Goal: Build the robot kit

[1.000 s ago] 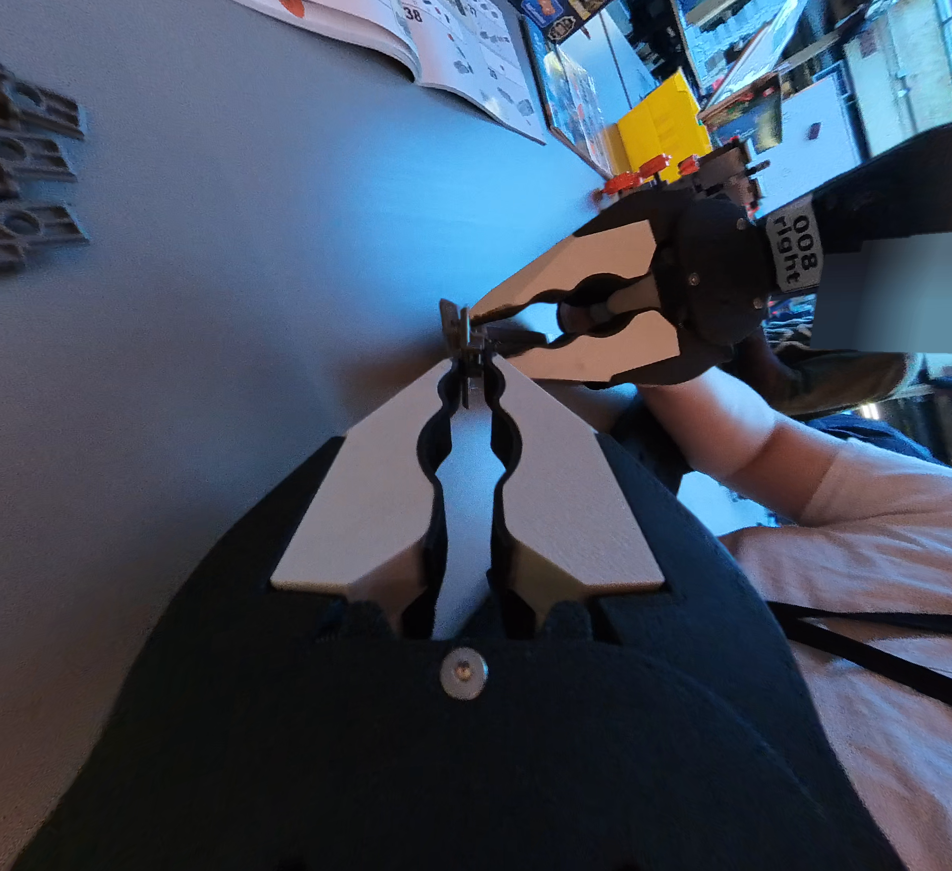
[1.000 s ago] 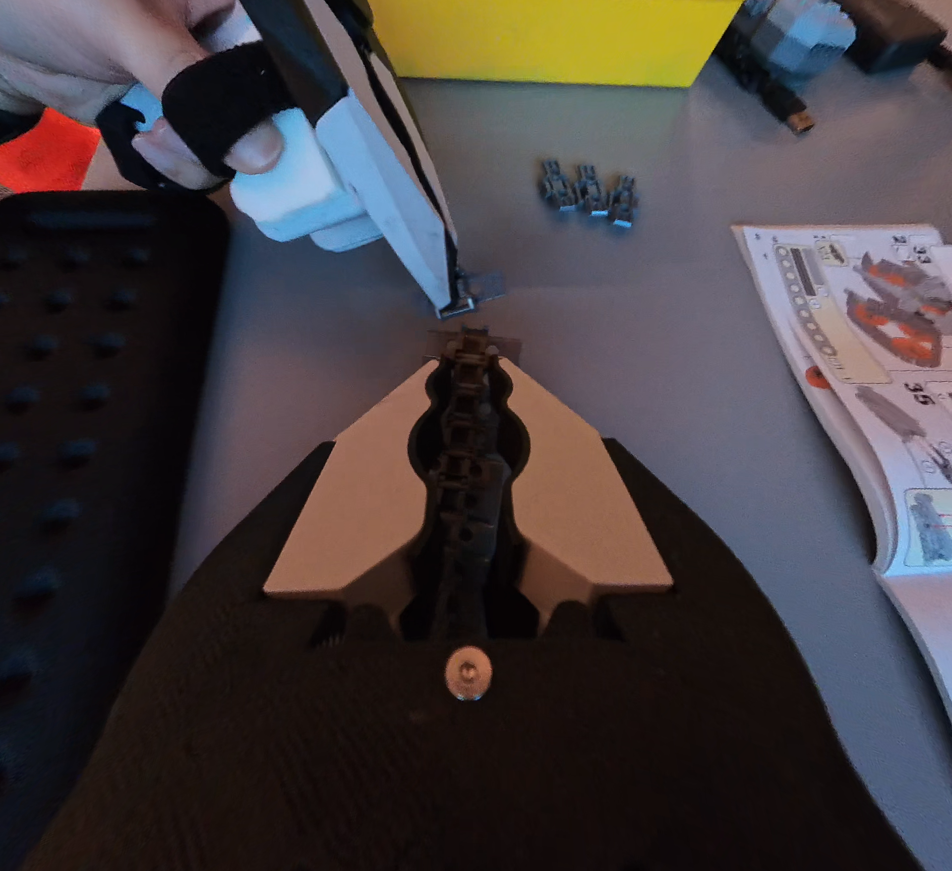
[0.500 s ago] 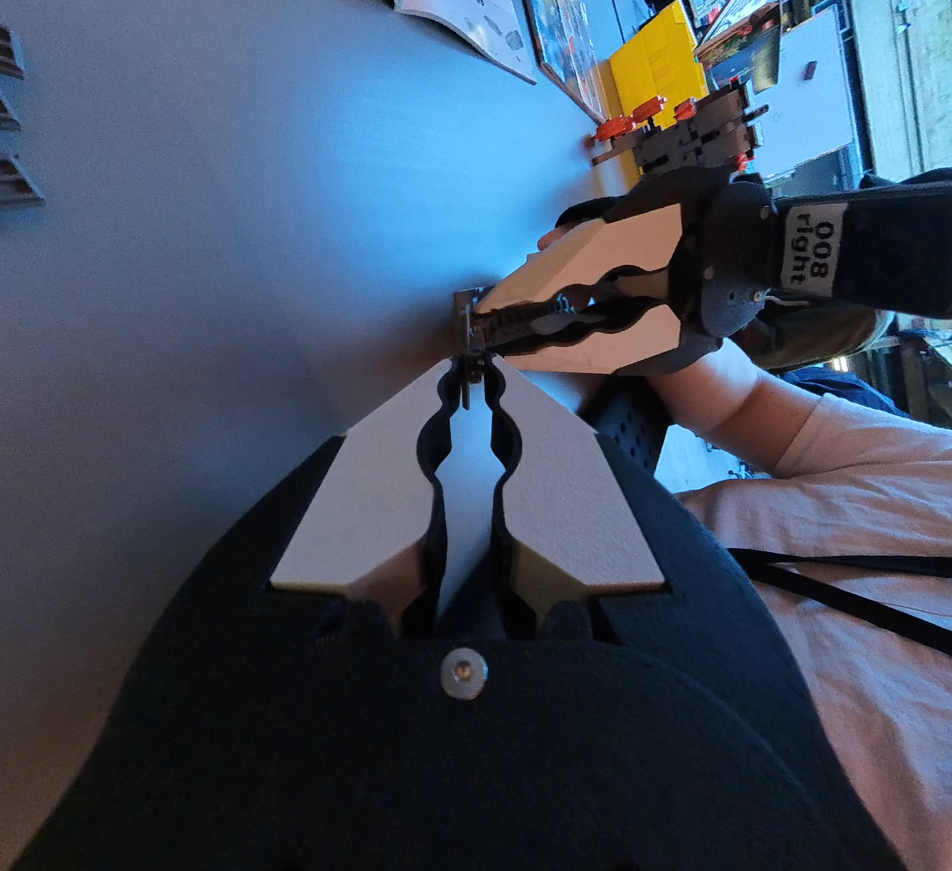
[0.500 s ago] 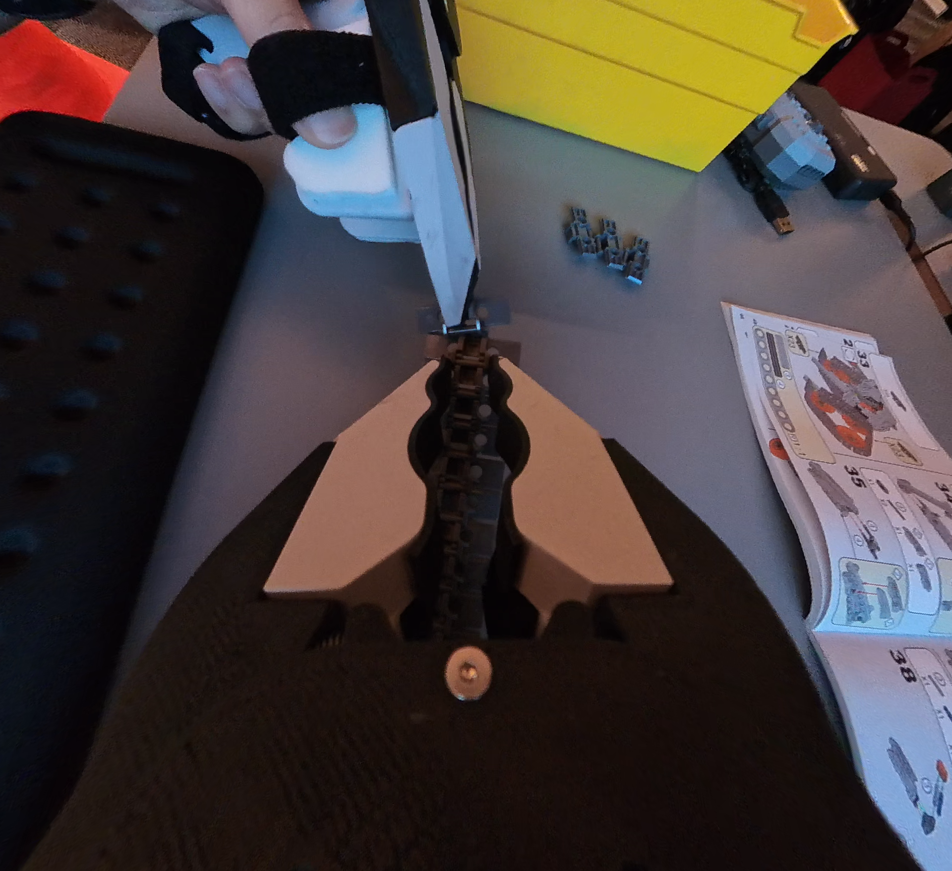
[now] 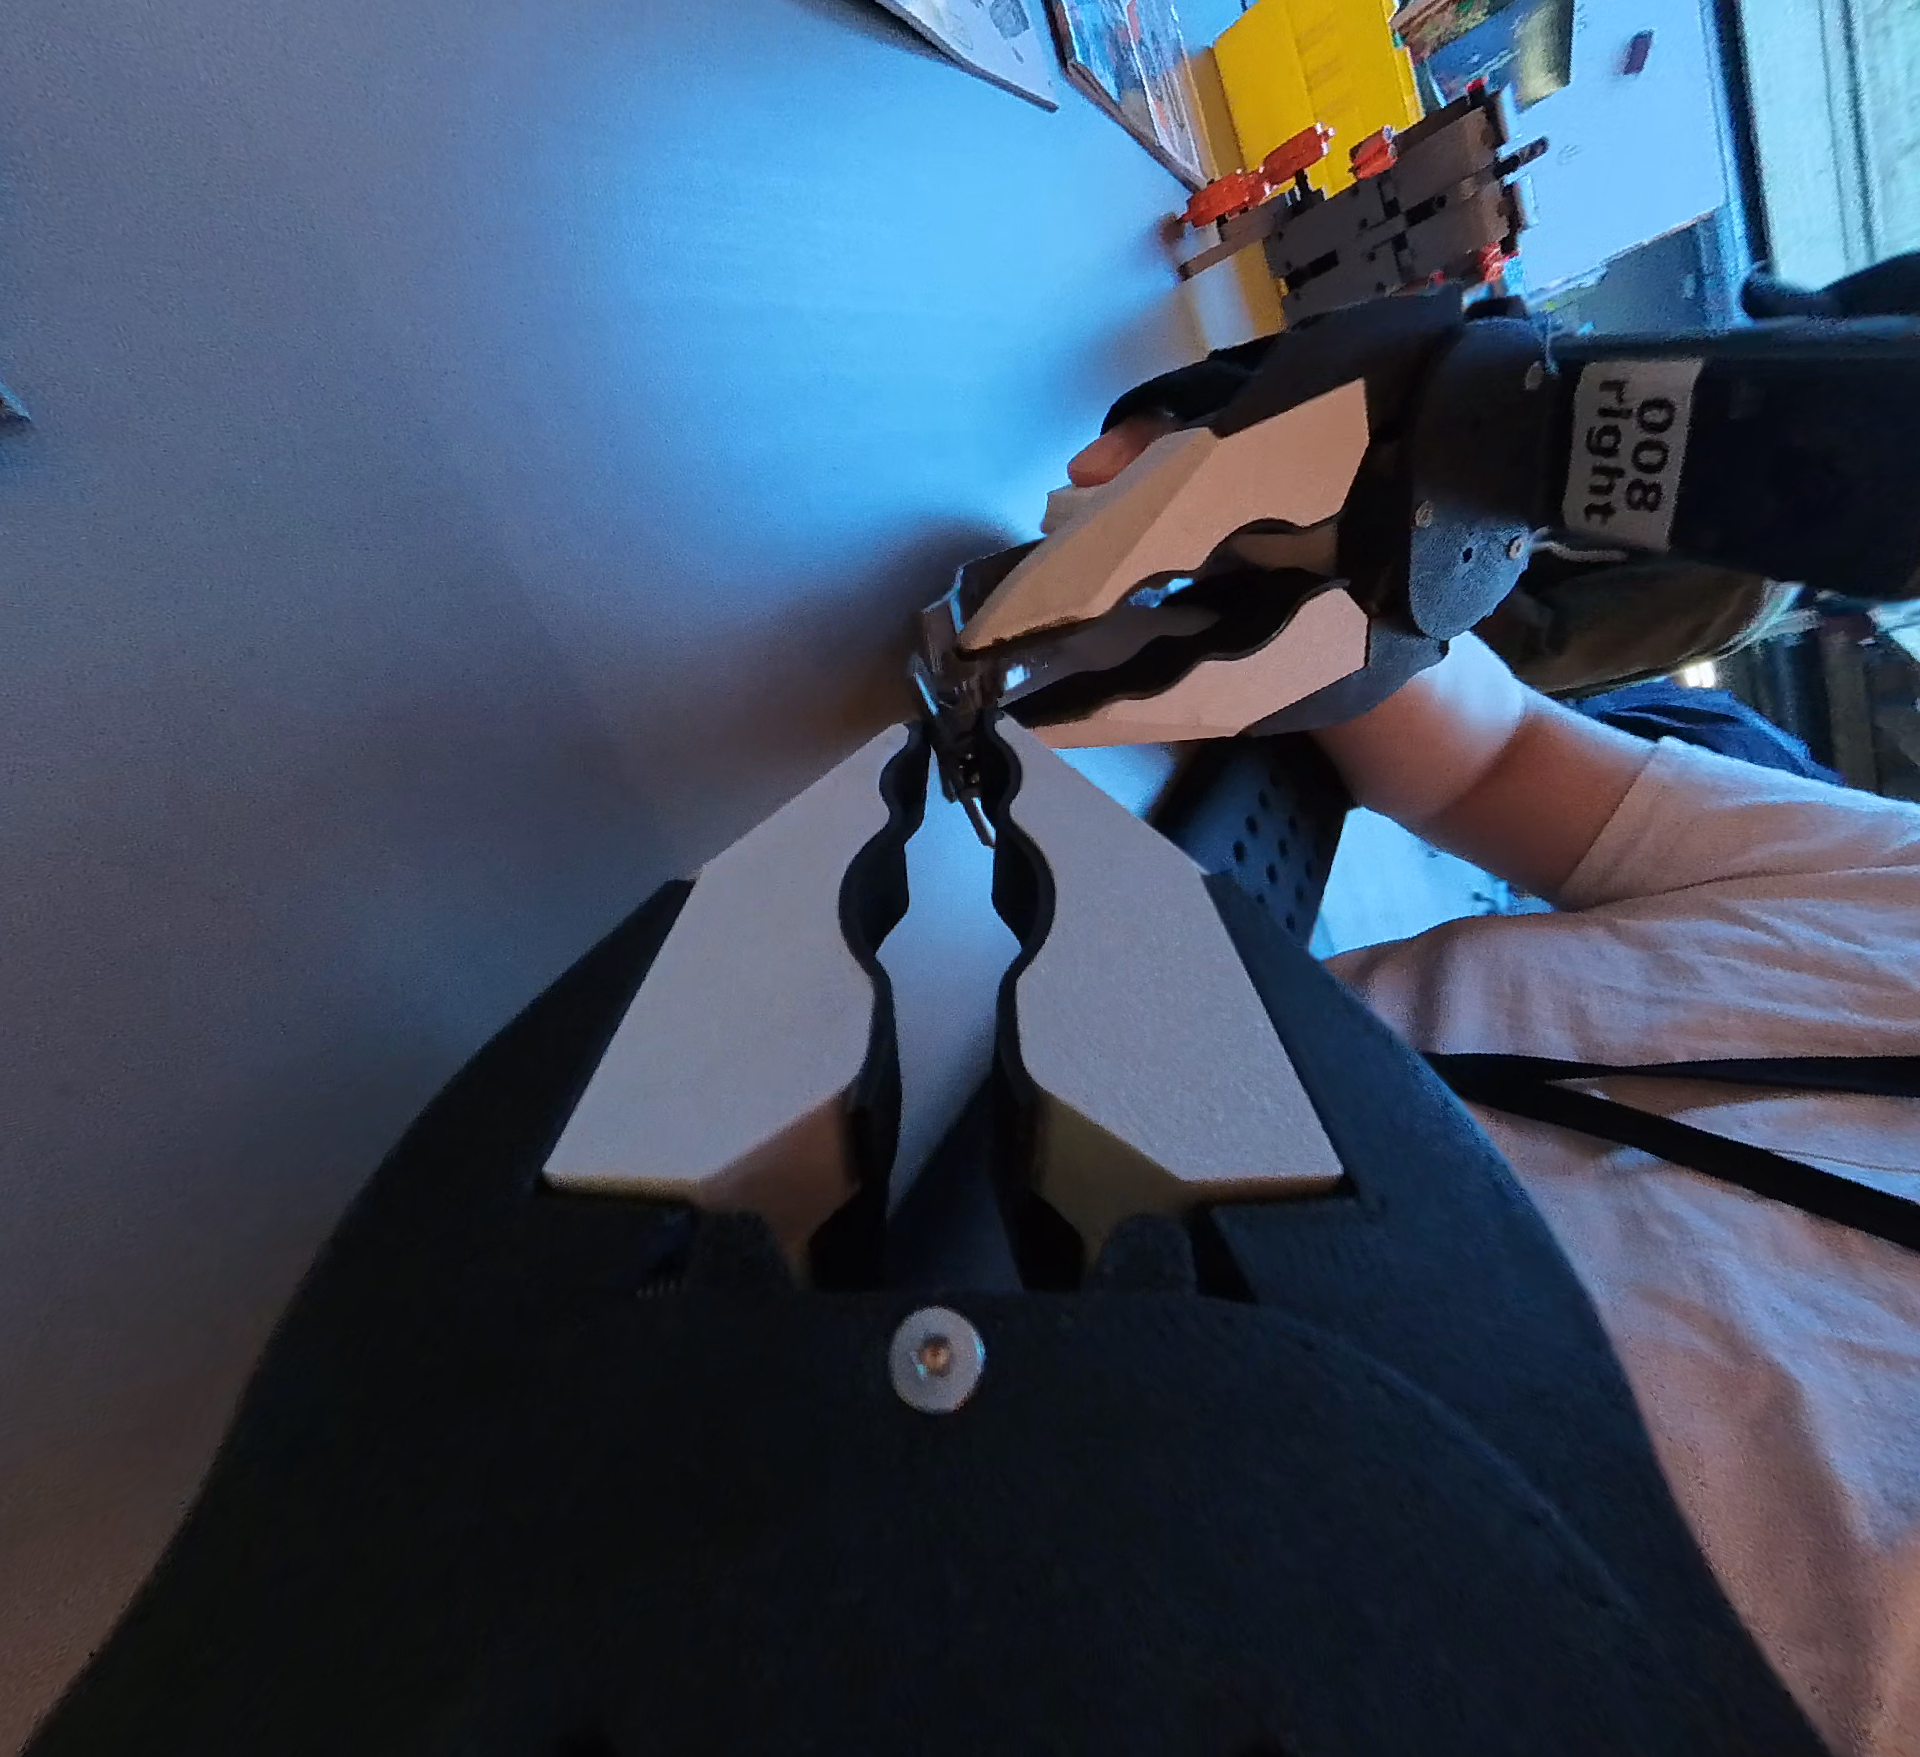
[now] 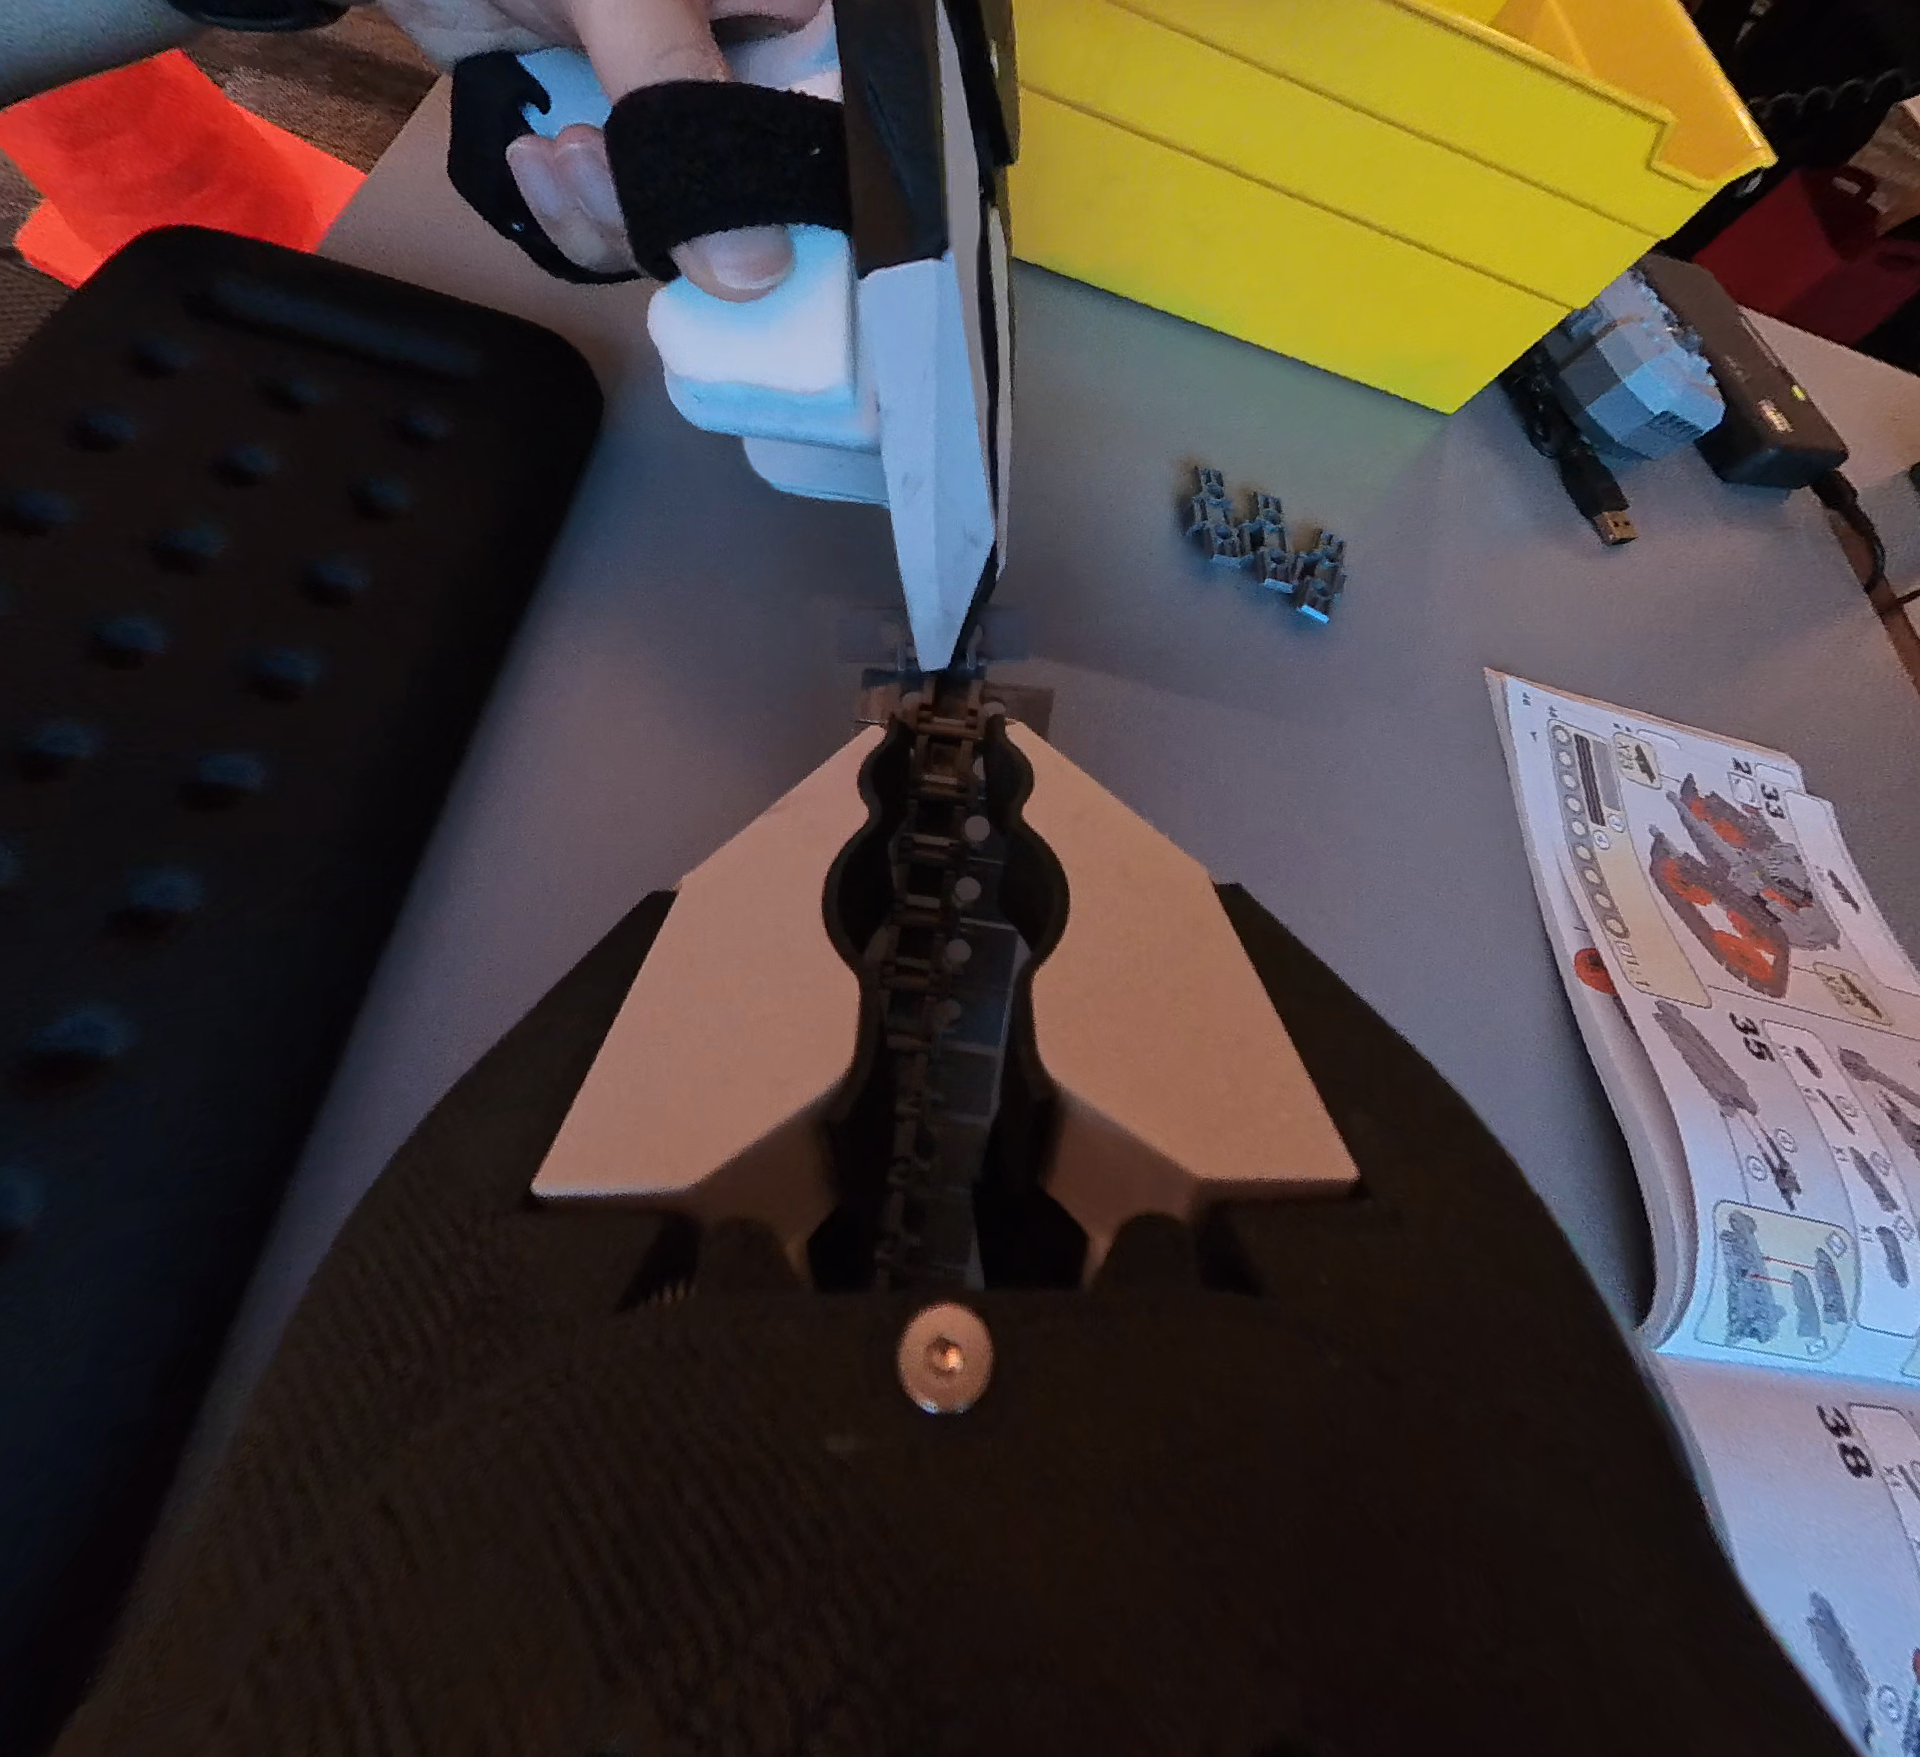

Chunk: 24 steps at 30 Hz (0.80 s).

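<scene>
My right gripper [image 6: 940, 720] is shut on a dark chain of track links [image 6: 935, 886] that runs back between its fingers, its front end sticking out at the tips. My left gripper [image 5: 951, 751] is shut on a single small grey track link [image 5: 961, 772]. In the right wrist view the left gripper [image 6: 951, 647] comes down from above, and its link touches the chain's front end just above the grey table [image 6: 1195, 751]. In the left wrist view the right gripper [image 5: 966, 658] reaches in from the right with the chain [image 5: 1049, 658].
Three loose grey links [image 6: 1262, 549] lie on the table beyond the tips. A yellow bin [image 6: 1299, 180] stands behind, with a grey brick block and black adapter [image 6: 1662, 388] to its right. An open instruction booklet [image 6: 1714, 980] lies right, a black dimpled pad [image 6: 208, 668] left. Less than 4 cm separates the two grippers' tips.
The two grippers' tips were apart one second ago and now meet: the left gripper's link has come against the chain's end. The left gripper has swung more upright over the right one.
</scene>
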### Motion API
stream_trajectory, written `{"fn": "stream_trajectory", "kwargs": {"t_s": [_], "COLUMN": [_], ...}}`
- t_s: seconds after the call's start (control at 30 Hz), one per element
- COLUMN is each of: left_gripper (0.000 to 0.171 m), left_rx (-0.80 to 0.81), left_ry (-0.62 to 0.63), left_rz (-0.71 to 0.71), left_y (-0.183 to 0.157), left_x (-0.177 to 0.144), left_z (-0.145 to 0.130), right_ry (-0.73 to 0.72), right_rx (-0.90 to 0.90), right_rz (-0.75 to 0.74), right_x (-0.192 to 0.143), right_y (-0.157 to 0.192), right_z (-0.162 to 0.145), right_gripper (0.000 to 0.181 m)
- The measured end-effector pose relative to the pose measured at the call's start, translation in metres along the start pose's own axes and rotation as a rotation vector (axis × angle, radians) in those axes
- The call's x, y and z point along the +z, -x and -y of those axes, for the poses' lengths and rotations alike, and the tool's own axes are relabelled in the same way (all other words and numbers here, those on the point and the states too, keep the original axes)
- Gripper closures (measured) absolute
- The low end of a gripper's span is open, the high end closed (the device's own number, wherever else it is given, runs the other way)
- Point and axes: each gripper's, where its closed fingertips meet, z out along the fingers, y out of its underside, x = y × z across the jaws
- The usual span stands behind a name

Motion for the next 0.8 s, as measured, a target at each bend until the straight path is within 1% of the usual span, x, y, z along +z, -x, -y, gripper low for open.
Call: {"fn": "stream_trajectory", "kwargs": {"t_s": [0.23,0.33,0.57,0.73,0.8], "left_gripper": [0.165,0.165,0.164,0.164,0.165], "left_rx": [0.184,0.158,0.128,0.104,0.098], "left_ry": [-0.05,-0.016,0.004,0.085,0.093], "left_rz": [0.066,0.015,-0.024,-0.038,-0.064], "left_y": [-0.004,-0.009,-0.009,-0.01,-0.01], "left_x": [-0.006,-0.005,-0.005,-0.002,-0.002], "left_z": [0.007,0.002,-0.001,-0.009,-0.007], "right_ry": [-0.01,-0.021,-0.046,-0.05,-0.046], "right_rx": [0.055,0.039,-0.008,-0.057,-0.081], "right_rz": [0.033,0.034,0.048,0.052,0.037], "right_x": [0.0,-0.001,-0.003,-0.002,-0.003], "right_y": [0.001,0.003,0.008,0.012,0.012], "right_z": [0.0,0.004,0.008,0.009,0.009], "right_gripper": [0.169,0.169,0.169,0.169,0.169]}}
